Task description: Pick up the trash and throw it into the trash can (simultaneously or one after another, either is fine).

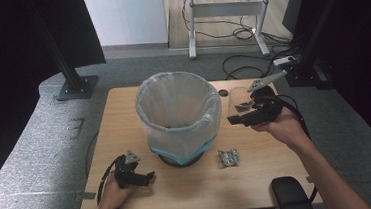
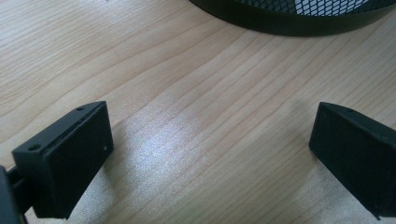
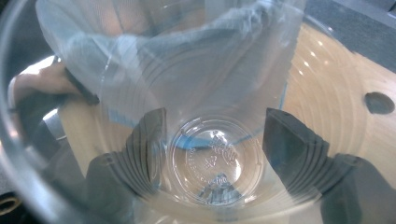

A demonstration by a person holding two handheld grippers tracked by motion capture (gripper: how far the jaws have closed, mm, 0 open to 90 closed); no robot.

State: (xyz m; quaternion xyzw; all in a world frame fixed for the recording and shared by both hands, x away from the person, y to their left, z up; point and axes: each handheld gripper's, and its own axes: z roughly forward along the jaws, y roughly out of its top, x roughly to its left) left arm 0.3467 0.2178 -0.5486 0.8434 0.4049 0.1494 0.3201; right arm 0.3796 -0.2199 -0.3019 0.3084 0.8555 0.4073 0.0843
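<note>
1. The right gripper [image 1: 240, 114] holds a clear plastic cup [image 1: 238, 103]. Its jaws squeeze the cup near the bottom, one on each side.
2. The cup is up in the air, just to the right of the bin [image 1: 179, 116]. The bin has a thin bag [image 1: 158, 89] inside, folded over the rim.
3. I think the step now is carrying the cup to the bin to throw it away.
4. Next, the cup needs to go over the bin's open top. Then the jaws should let go so it drops in. The cup is soft, so it should not be squeezed harder.
5. The left gripper [image 1: 145, 178] sits low on the table [image 1: 259, 179], near the bin's foot. Its jaws are wide apart and hold nothing.
6. A crumpled bit of foil [image 1: 229, 157] lies on the table. It may go in next.
</note>
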